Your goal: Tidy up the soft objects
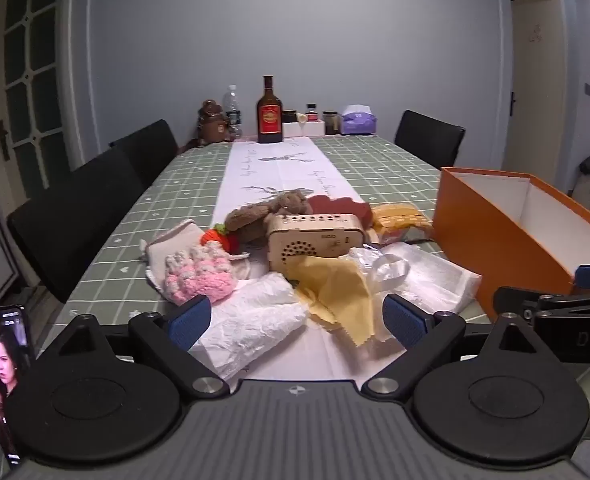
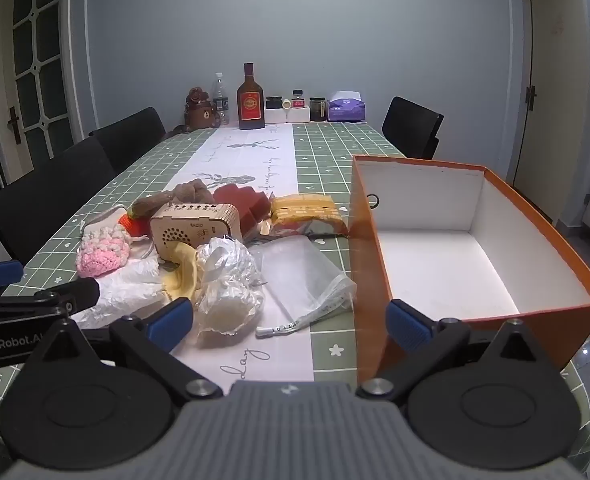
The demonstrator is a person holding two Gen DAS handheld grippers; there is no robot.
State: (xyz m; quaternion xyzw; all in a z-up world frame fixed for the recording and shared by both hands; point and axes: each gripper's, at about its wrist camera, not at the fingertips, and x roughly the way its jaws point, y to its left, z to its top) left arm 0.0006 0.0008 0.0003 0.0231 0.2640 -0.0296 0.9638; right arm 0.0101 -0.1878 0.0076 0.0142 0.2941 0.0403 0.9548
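Left of orange box (image 2: 447,236), on bench (image 2: 327,148): one soft heap. One pink crochet piece (image 2: 103,254), one brown plush (image 1: 267,212), one yellow cloth (image 1: 337,294), one crinkled clear bag (image 2: 225,280). One wooden radio (image 2: 197,226) sits amid heap, touching cloth. Box open. Left tongs (image 1: 295,322) wide, holding nothing; right tongs (image 2: 289,324) wide, holding nothing. One dark bottle (image 2: 251,100) beyond heap.

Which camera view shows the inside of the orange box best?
The right wrist view shows the orange box best: it looks down into the box, so the white floor and inner walls are visible, with nothing inside. The left wrist view shows the orange box from the side, mainly its outer wall and a strip of the white interior.
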